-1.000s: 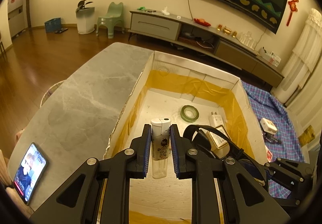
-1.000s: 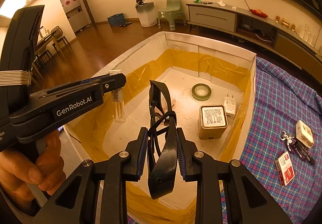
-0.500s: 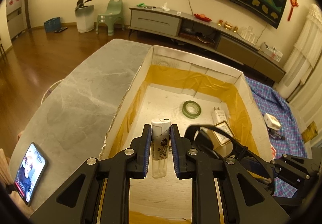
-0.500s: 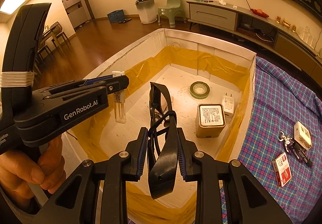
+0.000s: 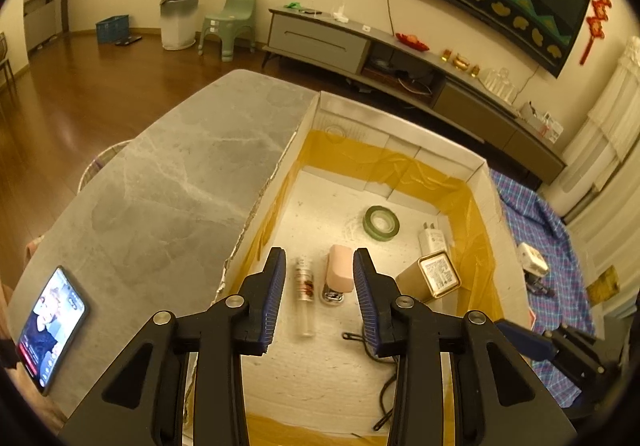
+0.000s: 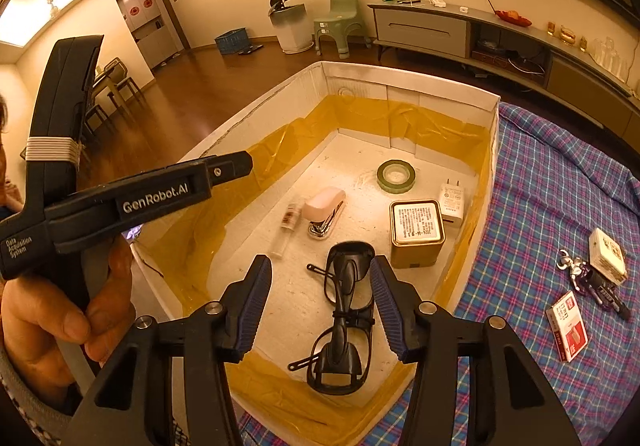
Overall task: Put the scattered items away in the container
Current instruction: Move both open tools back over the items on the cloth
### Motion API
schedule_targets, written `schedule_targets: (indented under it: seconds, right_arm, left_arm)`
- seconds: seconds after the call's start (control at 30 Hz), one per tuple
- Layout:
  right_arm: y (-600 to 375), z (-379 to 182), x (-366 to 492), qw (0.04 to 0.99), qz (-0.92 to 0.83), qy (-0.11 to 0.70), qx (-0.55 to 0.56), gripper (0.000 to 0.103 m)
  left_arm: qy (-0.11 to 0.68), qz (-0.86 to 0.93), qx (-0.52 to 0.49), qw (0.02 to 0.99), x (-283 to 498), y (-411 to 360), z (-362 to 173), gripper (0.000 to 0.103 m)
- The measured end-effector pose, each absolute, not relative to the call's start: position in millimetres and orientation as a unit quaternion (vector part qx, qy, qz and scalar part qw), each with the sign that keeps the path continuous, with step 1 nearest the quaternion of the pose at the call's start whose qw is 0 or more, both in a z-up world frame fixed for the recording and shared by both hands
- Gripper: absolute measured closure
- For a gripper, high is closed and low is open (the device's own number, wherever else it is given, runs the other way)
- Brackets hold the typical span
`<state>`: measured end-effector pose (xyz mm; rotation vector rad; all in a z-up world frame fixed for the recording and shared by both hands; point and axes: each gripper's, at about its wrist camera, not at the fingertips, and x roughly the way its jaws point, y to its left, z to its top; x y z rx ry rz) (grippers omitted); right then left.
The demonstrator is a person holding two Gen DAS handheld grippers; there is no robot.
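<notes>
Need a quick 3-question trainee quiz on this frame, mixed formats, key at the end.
1. True or false: the left claw is shut on the lighter.
2. Multiple choice: where are the black glasses? A) on the plaid cloth B) lying on the floor of the box C) held in the right claw
3. Fill in: beside the keys on the plaid cloth, still outside the box, lie a white case and a small ____ and white packet.

Key: 1 false; 2 B; 3 red.
</notes>
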<state>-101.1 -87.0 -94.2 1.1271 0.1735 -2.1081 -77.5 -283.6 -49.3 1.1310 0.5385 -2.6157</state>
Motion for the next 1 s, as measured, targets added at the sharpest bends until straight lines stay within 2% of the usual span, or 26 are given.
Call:
schedule_targets:
  seconds: [0.27,0.53,0.8,1.0]
  right_arm:
    - [-72,-92,-93,0.407,-0.805,0.037,0.43,0.049]
    - [-50,-80,-81,0.457,-0.798,0.018,0.392,0.049]
    - [-2,-59,-66,0.492,-0.804,-0.038,0.333,0.049]
    - [41,-50,-60,0.49,-0.816,-0.05,0.303,0.049]
  left_arm:
    - [0.172,-0.903,0.376,0.113,-77,-270,-38,0.066]
    - [0.116,-0.932,0.319,0.13,-67,-243,-9,0.066]
    - [0.157,-0.958,0.237,0.047,-56,-210,24,0.066]
    - [0.143,-0.96,0.239,-0.016,-67,-165,30,0.066]
